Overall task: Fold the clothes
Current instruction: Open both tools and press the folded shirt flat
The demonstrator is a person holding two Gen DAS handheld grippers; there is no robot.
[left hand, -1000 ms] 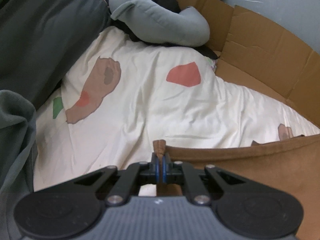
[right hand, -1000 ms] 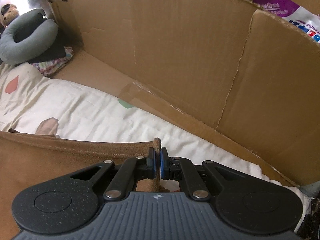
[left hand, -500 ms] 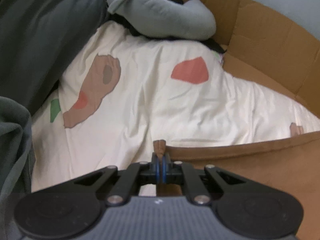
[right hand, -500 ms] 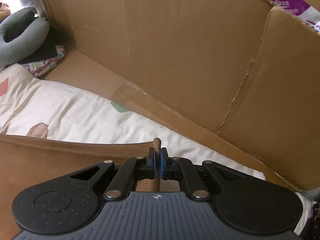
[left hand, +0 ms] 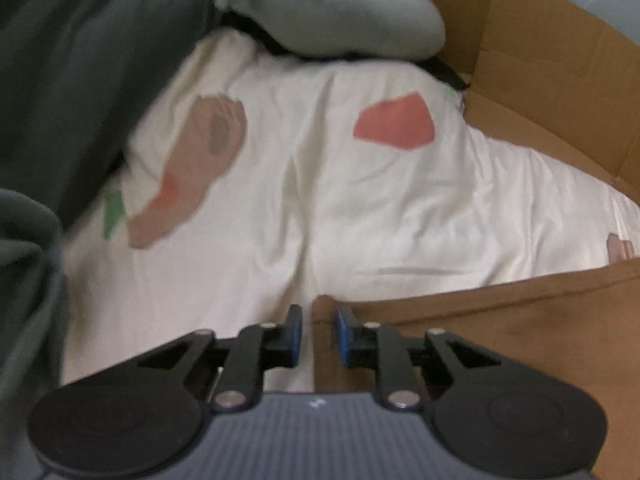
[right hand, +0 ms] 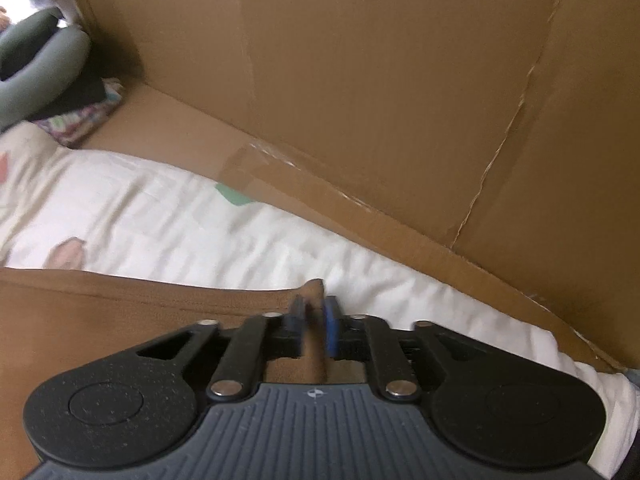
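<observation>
Left wrist view: the left gripper (left hand: 318, 334) has its jaws parted, a corner of the soft brown fabric garment (left hand: 500, 320) standing loose between them on the white patterned bedsheet (left hand: 320, 200). Right wrist view: the right gripper (right hand: 314, 330) has its jaws narrowly parted around the opposite corner. The limp, light cloth looks best taken by its corners.

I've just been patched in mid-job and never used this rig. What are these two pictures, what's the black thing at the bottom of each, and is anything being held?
Each picture comes from a camera on a hand-held two-finger gripper, looking forward along its fingers; the black shape is the gripper itself. The left gripper stands open, with a corner of the brown garment in the gap. The right gripper is open too, with the garment's other corner between its blue pads, so neither is clamping. The garment lies on a white patterned sheet. A cardboard wall stands behind, and a grey pillow lies at the far end.
</observation>
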